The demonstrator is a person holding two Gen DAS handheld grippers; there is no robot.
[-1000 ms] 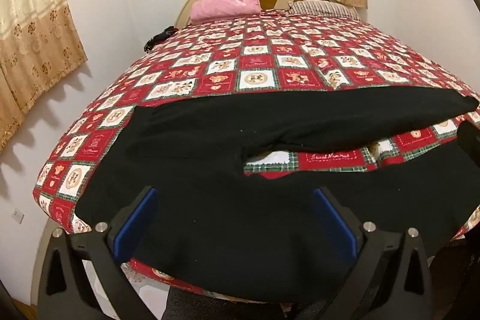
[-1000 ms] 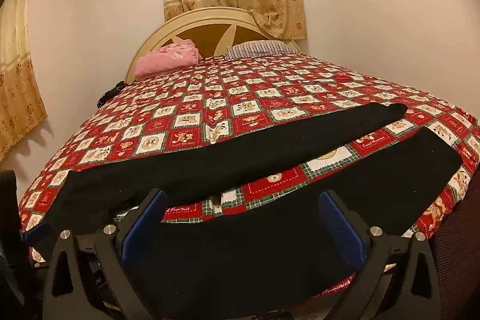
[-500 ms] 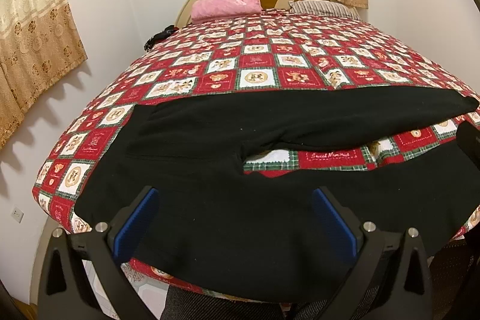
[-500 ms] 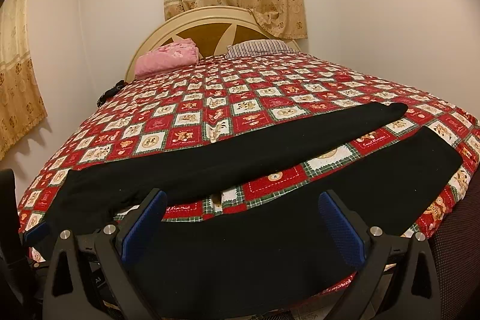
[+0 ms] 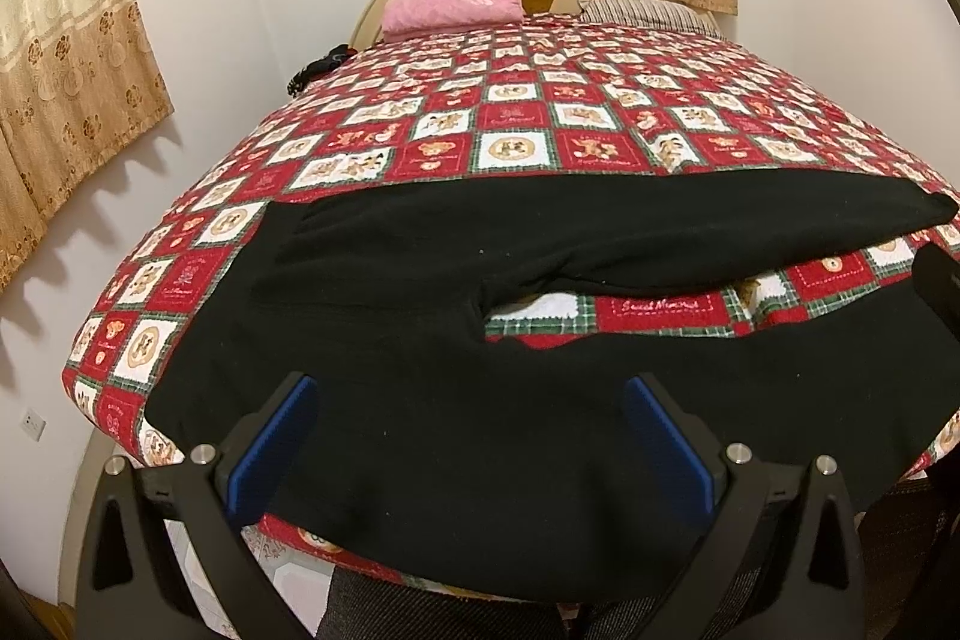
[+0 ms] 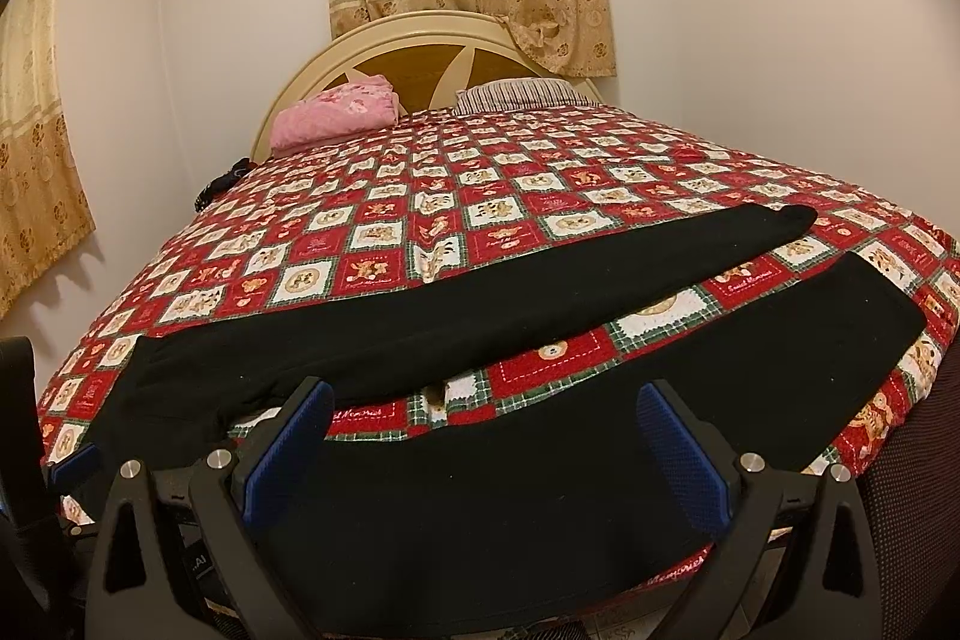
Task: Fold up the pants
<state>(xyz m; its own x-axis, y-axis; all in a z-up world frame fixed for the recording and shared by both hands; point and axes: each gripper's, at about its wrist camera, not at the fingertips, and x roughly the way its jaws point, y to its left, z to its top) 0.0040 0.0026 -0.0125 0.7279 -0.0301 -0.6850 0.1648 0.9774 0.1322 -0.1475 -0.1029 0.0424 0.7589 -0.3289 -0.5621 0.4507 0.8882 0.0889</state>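
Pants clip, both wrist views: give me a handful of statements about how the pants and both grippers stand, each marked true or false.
1. The pants lie spread on the quilt with both legs apart. True.
2. The left gripper is shut on the waistband. False: its jaws are open and hold nothing.
3. The right gripper has open jaws above the near leg. True.
4. The pants are already folded in half. False: the far leg and near leg lie separate, with quilt showing between them.
5. A pink bundle sits by the headboard. True.
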